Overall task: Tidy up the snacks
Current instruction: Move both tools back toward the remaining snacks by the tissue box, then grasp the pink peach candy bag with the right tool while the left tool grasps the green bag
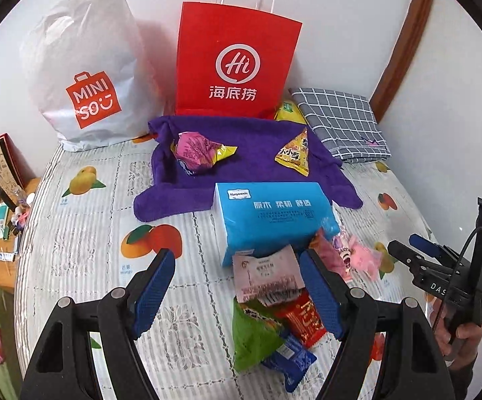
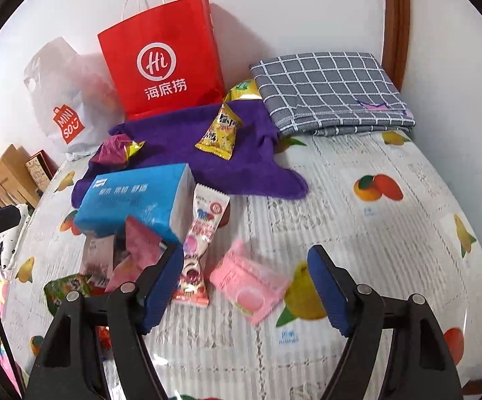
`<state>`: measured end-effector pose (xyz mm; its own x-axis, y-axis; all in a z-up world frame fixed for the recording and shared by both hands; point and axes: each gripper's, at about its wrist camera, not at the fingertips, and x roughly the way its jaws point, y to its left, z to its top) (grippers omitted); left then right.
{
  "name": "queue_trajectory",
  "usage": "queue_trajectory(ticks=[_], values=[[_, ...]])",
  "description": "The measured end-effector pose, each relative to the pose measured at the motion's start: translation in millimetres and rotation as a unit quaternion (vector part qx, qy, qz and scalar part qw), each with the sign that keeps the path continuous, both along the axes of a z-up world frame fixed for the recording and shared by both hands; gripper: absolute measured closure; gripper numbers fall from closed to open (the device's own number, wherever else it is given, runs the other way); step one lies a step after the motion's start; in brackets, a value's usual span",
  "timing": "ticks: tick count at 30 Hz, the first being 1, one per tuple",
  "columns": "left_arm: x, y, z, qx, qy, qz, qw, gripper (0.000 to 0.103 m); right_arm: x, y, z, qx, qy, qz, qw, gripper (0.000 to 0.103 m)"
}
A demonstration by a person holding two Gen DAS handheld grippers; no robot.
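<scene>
Snacks (image 1: 267, 303) heaped near the front edge of the counter (image 1: 84, 243), at 6 o'clock from the blue tissue pack (image 1: 274, 213): a pale sachet, a red packet, a green pouch and a blue wrapper overlapping one another. Probably dumped there as the unsorted pile. Two more on the purple towel (image 1: 241, 166) at 12 o'clock from the tissues: a purple-and-yellow packet (image 1: 196, 153) and a yellow triangular pouch (image 1: 294, 153), perhaps already set apart. A pink sachet (image 2: 249, 280) and a tall white-and-pink stick pack (image 2: 204, 233) lying loose at 3 o'clock of the heap.

Left claw (image 1: 237, 286) spread wide over the heap, nothing pinched, pads clear of the wrappers. Right claw (image 2: 244, 286) likewise parted and empty, straddling the pink sachet without pressing it; seemingly lined up to take that piece.

Red paper bag (image 1: 237, 63) standing upright at 12 o'clock behind the towel, mouth up, a likely destination. White plastic bag (image 1: 84, 73) at 10 o'clock, folded checked cloth (image 1: 341, 123) at 2 o'clock. Tissue pack squarely between heap and towel, so any carry toward the bag must pass over or round it. Overlapping wrappers likely to drag neighbours along.
</scene>
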<state>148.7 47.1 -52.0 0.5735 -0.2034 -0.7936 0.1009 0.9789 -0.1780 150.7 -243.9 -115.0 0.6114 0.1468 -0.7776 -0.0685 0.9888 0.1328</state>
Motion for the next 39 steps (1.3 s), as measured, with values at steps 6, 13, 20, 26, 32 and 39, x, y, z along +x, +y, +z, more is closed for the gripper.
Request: queue_trajectory(ticks=[6, 13, 20, 26, 32, 39], values=[[-12, 9, -2, 0.002, -0.004, 0.008, 1.0, 0.027, -9, -2, -2, -0.008, -0.004, -0.012, 1.0, 0.026], [-14, 26, -22, -0.014, 0.012, 0.03, 0.9994, 0.027, -5, -4, -23, -0.01, 0.01, -0.016, 1.0, 0.026], [-15, 30, -40, -0.02, 0.023, 0.036, 0.9989, 0.027, 7, 0, -49, -0.023, 0.023, -0.004, 0.999, 0.026], [-19, 29, -45, -0.015, 0.028, 0.037, 0.9988, 0.027, 14, 12, -59, -0.057, 0.011, 0.037, 0.998, 0.026], [-23, 22, -40, -0.012, 0.023, 0.032, 0.9991, 0.027, 22, 19, -72, -0.099, 0.014, 0.072, 0.992, 0.025], [-32, 13, -39, -0.015, 0.021, 0.025, 0.9994, 0.027, 20, 13, -77, -0.079, 0.014, 0.08, 0.994, 0.04]])
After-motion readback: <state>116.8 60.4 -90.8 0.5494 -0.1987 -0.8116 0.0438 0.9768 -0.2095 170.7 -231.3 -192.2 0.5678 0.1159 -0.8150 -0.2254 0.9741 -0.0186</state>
